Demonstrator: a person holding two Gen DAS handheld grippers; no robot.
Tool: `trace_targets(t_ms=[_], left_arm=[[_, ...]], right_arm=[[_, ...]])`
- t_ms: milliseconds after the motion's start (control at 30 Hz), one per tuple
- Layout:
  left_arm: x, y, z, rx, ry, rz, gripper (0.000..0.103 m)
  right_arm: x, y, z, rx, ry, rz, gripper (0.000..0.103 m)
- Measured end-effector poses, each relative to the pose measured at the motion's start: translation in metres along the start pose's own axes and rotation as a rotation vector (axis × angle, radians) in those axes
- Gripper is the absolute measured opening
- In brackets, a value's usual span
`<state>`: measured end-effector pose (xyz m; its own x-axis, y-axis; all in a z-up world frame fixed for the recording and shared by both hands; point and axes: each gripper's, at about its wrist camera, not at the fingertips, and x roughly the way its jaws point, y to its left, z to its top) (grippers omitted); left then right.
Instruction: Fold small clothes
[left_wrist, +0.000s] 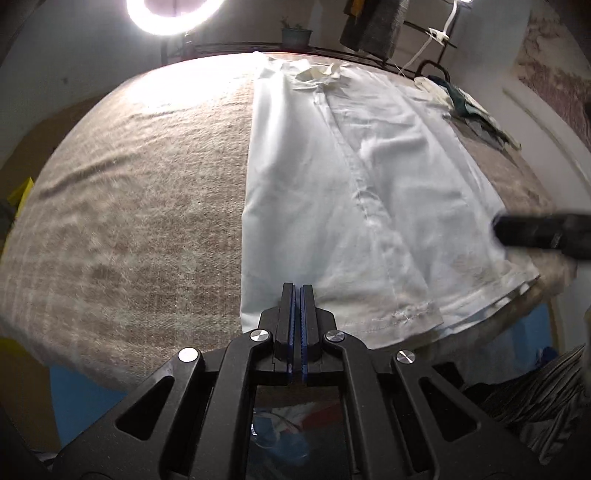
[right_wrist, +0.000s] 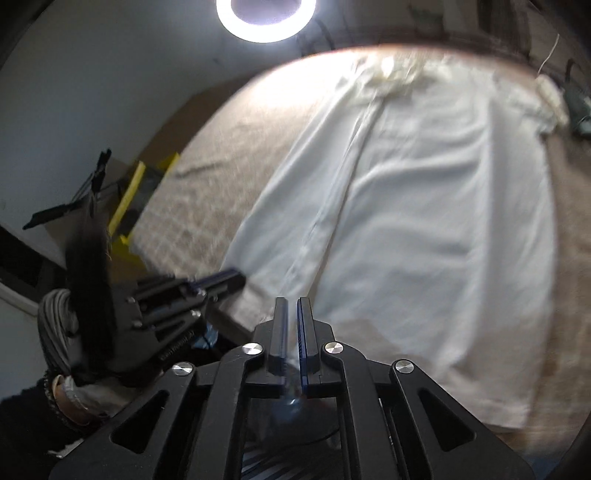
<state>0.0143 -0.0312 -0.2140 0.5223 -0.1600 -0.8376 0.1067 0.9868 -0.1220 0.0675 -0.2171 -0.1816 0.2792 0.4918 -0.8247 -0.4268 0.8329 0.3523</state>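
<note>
A white collared shirt (left_wrist: 354, 192) lies flat on a beige woven blanket (left_wrist: 140, 206), collar at the far end, hem toward me, its left side folded to a straight edge. My left gripper (left_wrist: 297, 287) is shut and empty, its tips over the shirt's near left hem corner. My right gripper shows as a blurred dark shape (left_wrist: 535, 230) over the shirt's right edge. In the right wrist view the shirt (right_wrist: 424, 221) fills the middle; my right gripper (right_wrist: 292, 300) hovers above the hem, jaws nearly closed with a thin gap, holding nothing. The left gripper (right_wrist: 221, 280) sits at the hem's left corner.
A ring lamp (right_wrist: 266, 18) shines above the far end. Dark green and white cloths (left_wrist: 469, 107) lie at the far right of the blanket. A yellow frame (right_wrist: 136, 192) stands off the left side. The blanket's near edge (left_wrist: 461, 343) drops to blue floor.
</note>
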Motion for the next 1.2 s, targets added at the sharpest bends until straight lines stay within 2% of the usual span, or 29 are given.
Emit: trace_targets(t_ms=[67, 200, 333, 433, 733, 767, 800, 833, 900, 1000, 1100, 1200], left_arm=[[-0.005, -0.001, 0.000, -0.016, -0.012, 0.004, 0.000], [-0.024, -0.016, 0.008, -0.013, -0.073, -0.057, 0.000], [-0.042, -0.055, 0.019, 0.052, -0.134, -0.169, 0.000], [-0.040, -0.087, 0.023, 0.101, -0.128, -0.230, 0.000], [-0.012, -0.192, 0.016, 0.271, -0.052, -0.335, 0.000], [-0.007, -0.202, 0.015, 0.287, -0.043, -0.334, 0.003], [-0.003, -0.210, 0.013, 0.299, -0.032, -0.334, 0.015], [0.002, -0.217, 0.012, 0.306, -0.022, -0.338, 0.036], [0.011, -0.227, 0.010, 0.304, -0.009, -0.344, 0.053], [0.023, -0.236, 0.009, 0.292, 0.022, -0.354, 0.053], [0.031, -0.246, 0.006, 0.325, 0.022, -0.300, 0.053], [0.036, -0.253, 0.003, 0.353, 0.003, -0.270, 0.053]], right_arm=[[-0.016, -0.009, 0.000, -0.001, -0.047, -0.023, 0.006], [-0.041, -0.028, 0.003, 0.025, -0.117, -0.059, 0.006], [-0.071, -0.068, 0.003, 0.122, -0.181, -0.088, 0.010], [-0.090, -0.097, 0.004, 0.195, -0.230, -0.099, 0.018], [-0.133, -0.188, 0.013, 0.328, -0.288, -0.140, 0.019], [-0.135, -0.198, 0.014, 0.343, -0.291, -0.139, 0.019], [-0.136, -0.207, 0.016, 0.358, -0.293, -0.134, 0.019], [-0.136, -0.216, 0.018, 0.374, -0.295, -0.130, 0.019], [-0.136, -0.229, 0.020, 0.387, -0.292, -0.118, 0.019], [-0.132, -0.245, 0.029, 0.387, -0.280, -0.126, 0.022], [-0.127, -0.261, 0.039, 0.408, -0.289, -0.126, 0.036], [-0.120, -0.274, 0.050, 0.430, -0.297, -0.100, 0.037]])
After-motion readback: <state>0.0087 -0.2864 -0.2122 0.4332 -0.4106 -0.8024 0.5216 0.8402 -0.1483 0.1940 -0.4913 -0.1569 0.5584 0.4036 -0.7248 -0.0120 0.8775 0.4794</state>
